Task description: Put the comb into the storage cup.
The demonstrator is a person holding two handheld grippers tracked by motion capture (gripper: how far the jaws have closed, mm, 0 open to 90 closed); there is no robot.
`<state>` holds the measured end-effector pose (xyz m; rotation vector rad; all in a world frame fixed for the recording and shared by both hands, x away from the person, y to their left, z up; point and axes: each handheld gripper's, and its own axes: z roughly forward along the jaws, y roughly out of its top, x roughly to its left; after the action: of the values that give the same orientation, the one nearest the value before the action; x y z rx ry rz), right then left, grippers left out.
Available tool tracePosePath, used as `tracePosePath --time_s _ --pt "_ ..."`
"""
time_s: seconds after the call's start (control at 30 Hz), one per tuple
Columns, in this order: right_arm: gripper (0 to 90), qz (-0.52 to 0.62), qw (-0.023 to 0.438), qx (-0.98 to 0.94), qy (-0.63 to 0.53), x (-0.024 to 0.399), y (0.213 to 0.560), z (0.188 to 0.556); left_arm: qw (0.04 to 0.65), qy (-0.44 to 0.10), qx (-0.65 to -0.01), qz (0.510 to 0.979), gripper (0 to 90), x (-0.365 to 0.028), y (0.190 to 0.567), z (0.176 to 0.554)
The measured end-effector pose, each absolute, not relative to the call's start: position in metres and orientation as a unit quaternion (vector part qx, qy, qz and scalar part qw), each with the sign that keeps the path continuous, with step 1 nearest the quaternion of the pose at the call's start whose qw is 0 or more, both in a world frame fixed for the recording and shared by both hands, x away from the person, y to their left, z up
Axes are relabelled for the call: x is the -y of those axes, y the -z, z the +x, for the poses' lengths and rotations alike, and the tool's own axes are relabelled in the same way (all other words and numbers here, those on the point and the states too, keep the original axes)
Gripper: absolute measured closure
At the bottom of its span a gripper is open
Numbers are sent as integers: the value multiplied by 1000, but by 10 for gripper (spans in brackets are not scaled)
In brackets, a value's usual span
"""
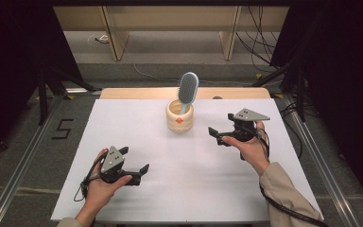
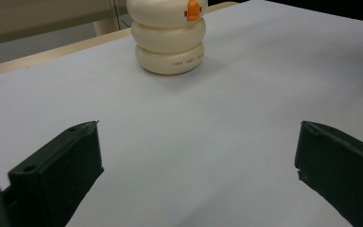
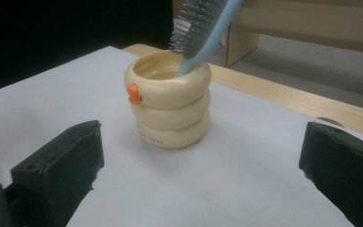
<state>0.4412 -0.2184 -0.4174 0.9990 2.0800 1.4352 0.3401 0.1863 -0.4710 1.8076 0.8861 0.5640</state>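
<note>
- Hairbrush (image 1: 188,88) stands handle-down in the cream holder (image 1: 179,118), its blue-and-grey head leaning over the rim towards the far edge of the table; neither gripper touches it.
- Right gripper (image 1: 218,135), nearest to it, is held in the person's right hand (image 1: 249,147) just to the holder's right, jaws spread wide with nothing between them; its own view looks straight at the holder (image 3: 170,106) and the brush (image 3: 199,28).
- Left gripper (image 1: 139,172) sits low at the near left in the left hand (image 1: 101,189), well apart from the holder, jaws likewise released and empty; its view shows bare white surface up to the holder's base (image 2: 170,40).
- The holder is built like three stacked rings, with a small orange knob (image 1: 180,120) on the side facing the person and a line of small print near its foot.
- White sheet (image 1: 137,137) covers the table, a strip of pale wood (image 1: 137,93) showing along the far edge.
- Beyond it: grey floor, wooden furniture legs (image 1: 116,38), loose cables (image 1: 257,38), black drapes on both sides.
- A "5" (image 1: 62,128) is marked on the floor left of the table, beside a metal rail (image 1: 23,165).
</note>
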Motion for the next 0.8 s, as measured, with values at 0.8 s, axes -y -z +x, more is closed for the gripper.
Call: tracePosePath --time_s 0.8 --pt "17 345 200 -764 -508 242 430 407 502 -234 -367 747 9 -187 471 340"
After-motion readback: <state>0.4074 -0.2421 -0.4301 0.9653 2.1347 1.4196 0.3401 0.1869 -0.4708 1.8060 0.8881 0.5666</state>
